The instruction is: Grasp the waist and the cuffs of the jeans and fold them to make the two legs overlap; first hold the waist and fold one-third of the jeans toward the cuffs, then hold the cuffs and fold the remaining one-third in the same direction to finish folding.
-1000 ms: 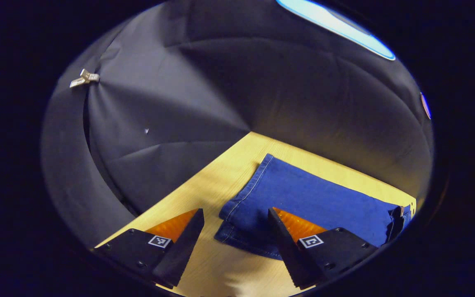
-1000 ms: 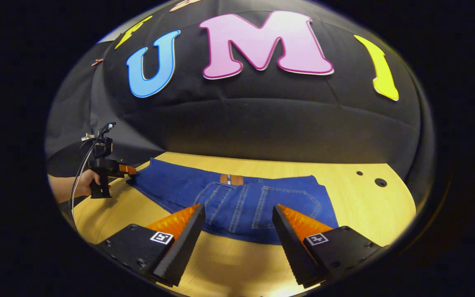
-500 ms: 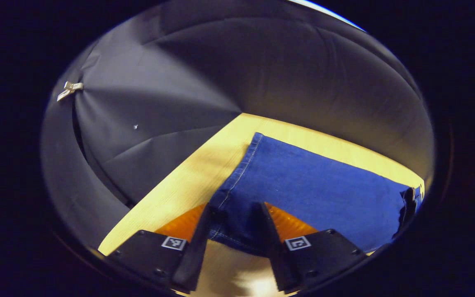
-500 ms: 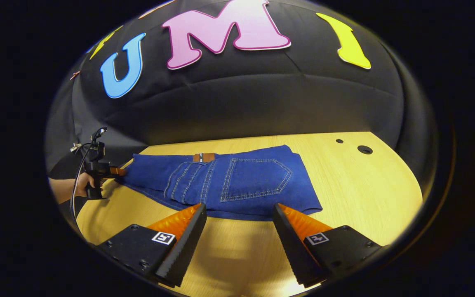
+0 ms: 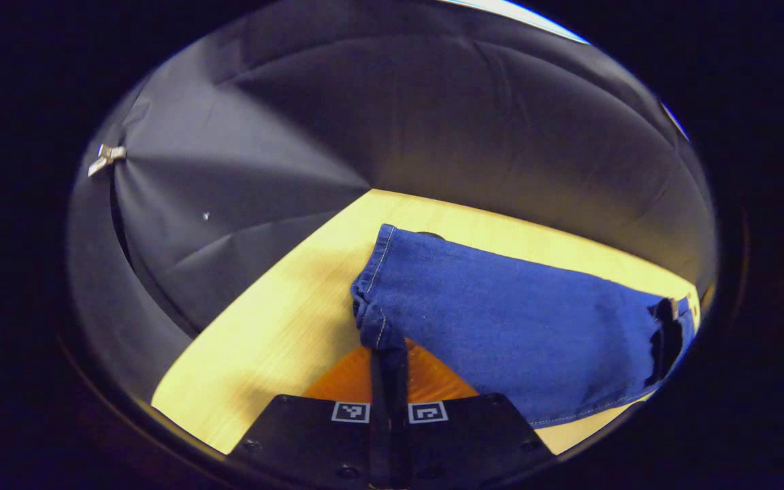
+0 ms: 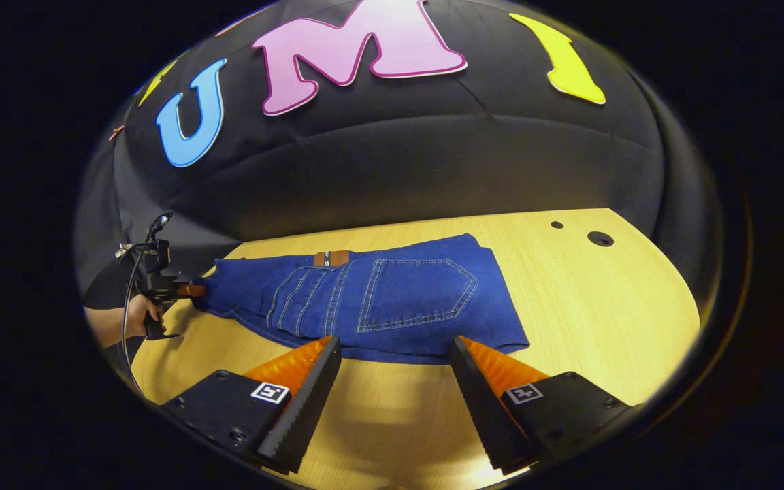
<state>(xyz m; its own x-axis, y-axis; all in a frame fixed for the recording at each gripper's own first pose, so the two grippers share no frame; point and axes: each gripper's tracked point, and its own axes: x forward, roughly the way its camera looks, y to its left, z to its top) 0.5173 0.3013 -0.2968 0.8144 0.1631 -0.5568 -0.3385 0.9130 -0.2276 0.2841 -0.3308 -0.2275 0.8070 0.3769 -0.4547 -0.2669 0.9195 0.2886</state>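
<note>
Now the left gripper (image 5: 388, 354) is pinched tight on the cuff end of the jeans (image 5: 521, 327). Its two fingers are pressed together, with a bunch of blue cloth squeezed between them. The cloth is bunched and lifted a bit where they pinch it. From there the jeans stretch away across the wooden table (image 5: 276, 327).

In the right gripper view, the jeans (image 6: 378, 299) lie flat on the table (image 6: 603, 306), and the back pocket (image 6: 416, 292) faces up. The right gripper (image 6: 395, 364) has its fingers spread wide and holds nothing. It is at the near edge of the jeans, and that edge shows between its two tips.

Far off at the jeans' left end, a hand (image 6: 139, 314) holds the left gripper (image 6: 194, 290) against the cloth there.
</note>
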